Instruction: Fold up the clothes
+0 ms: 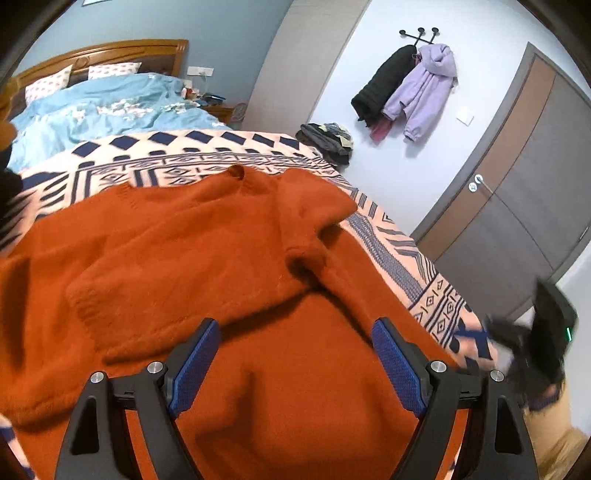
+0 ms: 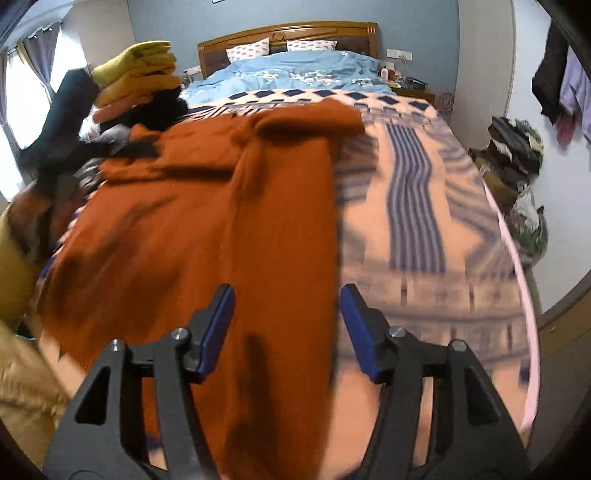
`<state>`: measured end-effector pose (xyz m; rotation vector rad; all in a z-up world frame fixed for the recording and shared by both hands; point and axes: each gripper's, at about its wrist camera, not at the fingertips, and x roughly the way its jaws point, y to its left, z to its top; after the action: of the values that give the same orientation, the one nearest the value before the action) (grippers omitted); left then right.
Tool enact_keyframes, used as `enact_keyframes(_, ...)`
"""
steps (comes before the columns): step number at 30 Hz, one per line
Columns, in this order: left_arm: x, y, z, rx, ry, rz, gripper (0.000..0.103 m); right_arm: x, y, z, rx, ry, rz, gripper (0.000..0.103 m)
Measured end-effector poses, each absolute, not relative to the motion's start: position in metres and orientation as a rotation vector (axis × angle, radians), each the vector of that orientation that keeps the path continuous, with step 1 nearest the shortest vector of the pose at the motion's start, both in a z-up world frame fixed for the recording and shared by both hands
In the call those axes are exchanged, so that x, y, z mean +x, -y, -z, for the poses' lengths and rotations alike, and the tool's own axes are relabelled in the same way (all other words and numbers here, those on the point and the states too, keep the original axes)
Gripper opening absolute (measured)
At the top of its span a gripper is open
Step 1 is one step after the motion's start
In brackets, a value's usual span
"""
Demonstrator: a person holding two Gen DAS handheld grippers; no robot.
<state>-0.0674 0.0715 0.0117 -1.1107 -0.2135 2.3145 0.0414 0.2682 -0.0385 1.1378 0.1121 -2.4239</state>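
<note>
While the rust-orange sweater [image 1: 207, 243] lies spread across the patterned blanket [image 1: 402, 258] at the foot of the bed [image 2: 288, 33], the left claw [image 1: 295, 332] hangs just above its lower body with both blue pads [image 1: 195, 365] set wide apart and nothing between them. One sleeve is folded in across the chest, its ribbed cuff lying near the left pad, and the neck opening points toward the light-blue duvet [image 1: 110, 99] and the pillows by the wooden headboard.

Seen from the right wrist, the right claw [image 2: 288, 295] is likewise spread, its pads straddling the sweater's right edge without pressing on it; that view is smeared by motion. In the left wrist view the same claw appears as a dark blur at the bed's right edge.

A stack of folded clothes [image 2: 136, 74] in mustard, orange and dark tones sits on the bed to the left of the sweater. Beyond the bed's far right corner a heap of dark garments [image 1: 327, 142] rests against the wall, and a black coat and a lilac jacket [image 1: 424, 85] hang from wall hooks beside a grey-and-brown door [image 1: 517, 192].
</note>
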Motion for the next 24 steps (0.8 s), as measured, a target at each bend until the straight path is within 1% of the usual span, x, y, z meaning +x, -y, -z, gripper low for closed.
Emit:
enact_keyframes(4,-0.08,-0.084,-0.006,-1.116,0.209,-2.313,0.086,0.085,-0.263,0.047,1.105,-0.24,2.433,0.061)
enact_keyframes(7,-0.087,-0.089,-0.003,-1.128,0.201,-2.325,0.086,0.095,-0.25,0.057,1.084,-0.37,2.483,0.06)
enact_keyframes(8,-0.089,-0.09,-0.003,-1.131,0.196,-2.333,0.086,0.095,-0.248,0.06,1.085,-0.404,2.495,0.048)
enact_keyframes(9,-0.091,-0.09,-0.002,-1.135,0.194,-2.336,0.086,0.092,-0.245,0.065,1.098,-0.448,2.506,0.027)
enact_keyframes(11,-0.092,-0.091,-0.002,-1.143,0.202,-2.336,0.086,0.087,-0.245,0.069,1.13,-0.487,2.518,0.017)
enact_keyframes(12,-0.094,-0.092,-0.002,-1.147,0.206,-2.332,0.086,0.085,-0.246,0.065,1.128,-0.464,2.518,0.012)
enact_keyframes(15,-0.096,-0.091,-0.003,-1.144,0.224,-2.327,0.086,0.083,-0.251,0.041,1.101,-0.349,2.522,0.011)
enact_keyframes(19,-0.096,-0.081,-0.012,-1.11,0.249,-2.346,0.086,0.091,-0.237,0.008,0.991,-0.179,2.431,0.011)
enact_keyframes(23,-0.101,-0.068,-0.015,-1.112,0.275,-2.366,0.086,0.083,-0.209,0.031,1.076,-0.189,2.323,0.013)
enact_keyframes(24,-0.101,-0.067,-0.015,-1.113,0.276,-2.367,0.086,0.082,-0.205,0.039,1.104,-0.192,2.303,0.02)
